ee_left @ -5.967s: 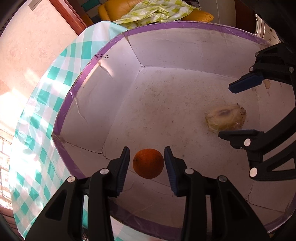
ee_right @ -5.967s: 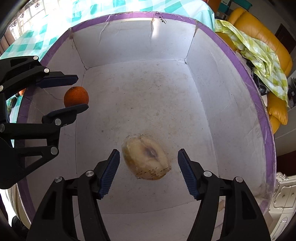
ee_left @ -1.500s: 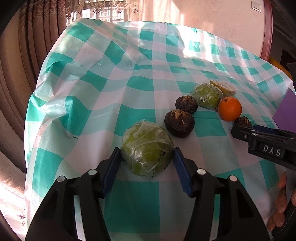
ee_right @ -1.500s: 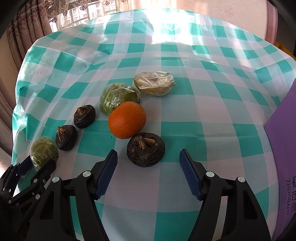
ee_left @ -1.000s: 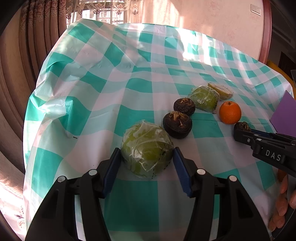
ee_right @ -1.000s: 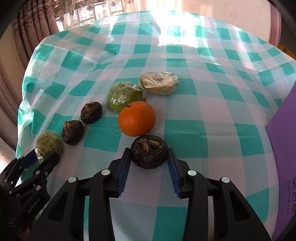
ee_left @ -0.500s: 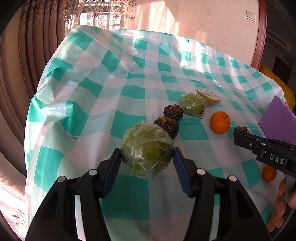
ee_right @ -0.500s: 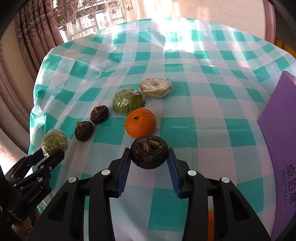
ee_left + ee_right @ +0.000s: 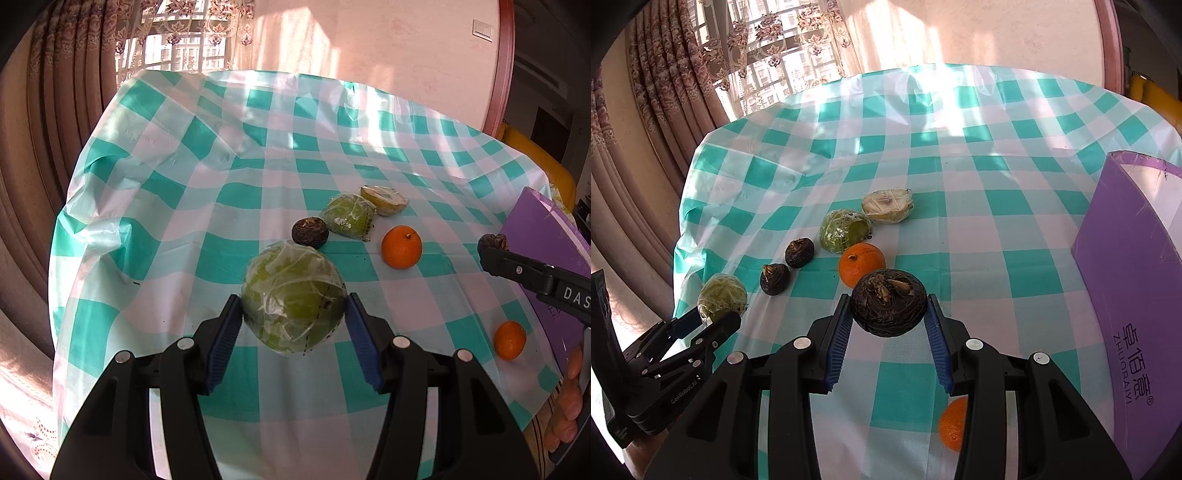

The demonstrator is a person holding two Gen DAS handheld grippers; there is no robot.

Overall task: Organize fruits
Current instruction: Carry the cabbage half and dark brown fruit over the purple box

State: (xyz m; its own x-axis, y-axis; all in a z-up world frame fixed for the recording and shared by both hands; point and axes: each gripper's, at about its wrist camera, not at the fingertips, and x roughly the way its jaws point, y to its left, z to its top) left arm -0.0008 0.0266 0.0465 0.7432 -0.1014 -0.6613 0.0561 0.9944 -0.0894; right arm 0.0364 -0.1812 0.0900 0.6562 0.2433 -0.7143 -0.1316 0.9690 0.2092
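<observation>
checked tablecloth [image 9: 258, 155]; left tongs [image 9: 293, 328] clamp wrapped green fruit [image 9: 293, 301], right tongs [image 9: 888, 325] clamp dark fruit [image 9: 889, 306], probably lifted.

The purple box [image 9: 1134, 280] runs off the right edge in both views — its far side and most of its inside stay unseen. A small orange [image 9: 955, 424] sits half hidden behind a finger of the right gripper [image 9: 889, 334]. From the left wrist, one dark fruit [image 9: 309, 232] peeks out behind the wrapped green fruit [image 9: 293, 301].
</observation>
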